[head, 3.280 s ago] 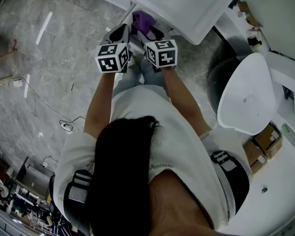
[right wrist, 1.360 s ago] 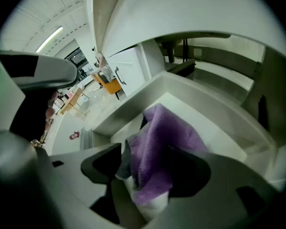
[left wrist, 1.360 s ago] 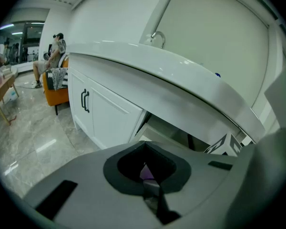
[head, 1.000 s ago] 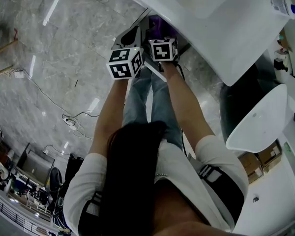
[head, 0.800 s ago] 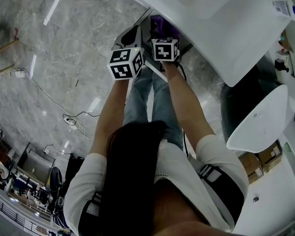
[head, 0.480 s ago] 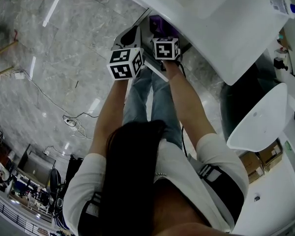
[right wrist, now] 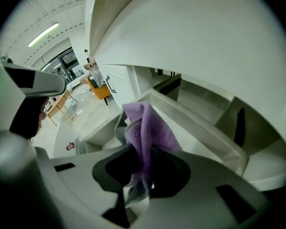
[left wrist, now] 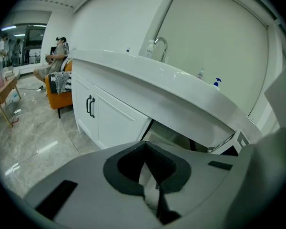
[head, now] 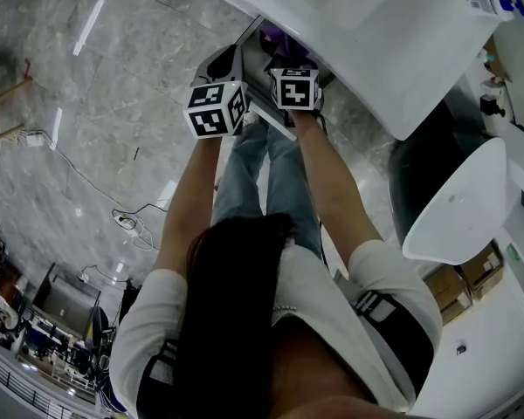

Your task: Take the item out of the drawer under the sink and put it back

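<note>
Right gripper jaws closing on soft purple cloth, lifted above open white drawer rim, close beneath white countertop; left gripper jaws together.

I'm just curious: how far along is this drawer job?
Done: the drawer under the sink stands open. In hand: the right claw is closing on the purple cloth, pinched between its jaws right at the drawer. Left, it seems: lifting the cloth clear, then putting it back.
</note>
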